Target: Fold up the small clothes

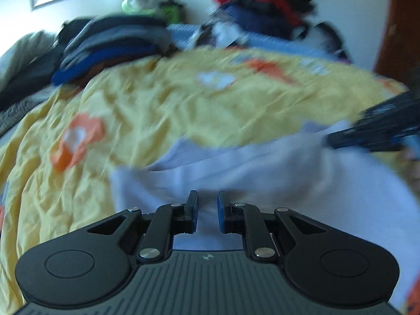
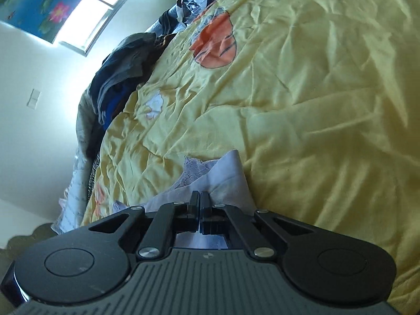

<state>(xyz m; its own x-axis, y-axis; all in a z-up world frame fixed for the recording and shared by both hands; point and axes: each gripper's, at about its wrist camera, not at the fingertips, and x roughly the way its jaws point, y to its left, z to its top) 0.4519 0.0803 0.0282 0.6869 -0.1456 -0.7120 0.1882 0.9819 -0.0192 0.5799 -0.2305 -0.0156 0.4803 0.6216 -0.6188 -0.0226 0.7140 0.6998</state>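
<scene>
- Your left tongs (image 1: 207, 211) stand slightly parted, with a narrow gap between the blue-faced pads; pale cloth shows through that gap, but the pads do not look pressed on it, so count them as released.
- The small white garment (image 1: 275, 173) lies on the yellow bedspread (image 1: 147, 110) right in front of your left tongs, spread wide and rumpled, and it reaches across to the right edge of the left wrist view.
- At that right edge, your right tongs (image 1: 378, 128) show as a dark blurred shape meeting the far corner of the garment. The whole left wrist view is smeared, so fine detail is lost there.
- In the right wrist view, your right tongs (image 2: 200, 210) are clenched tight, fingers pressed together with a fold of the white garment (image 2: 225, 176) pinched between the tips.
- From that pinch the cloth rises in a peaked fold, and a strip of lace trim (image 2: 194, 169) shows along its left side.
- The bedspread is creased all over and printed with orange and white shapes (image 2: 215, 44).
- A stack of folded dark clothes (image 1: 113, 47) in blues and greys sits at the far left of the bed, well apart from the garment.
- A second heap (image 1: 262, 2), red on top of navy, lies farther back near the wall.
- A bright window (image 2: 97, 15) shows at the upper left of the right wrist view.
</scene>
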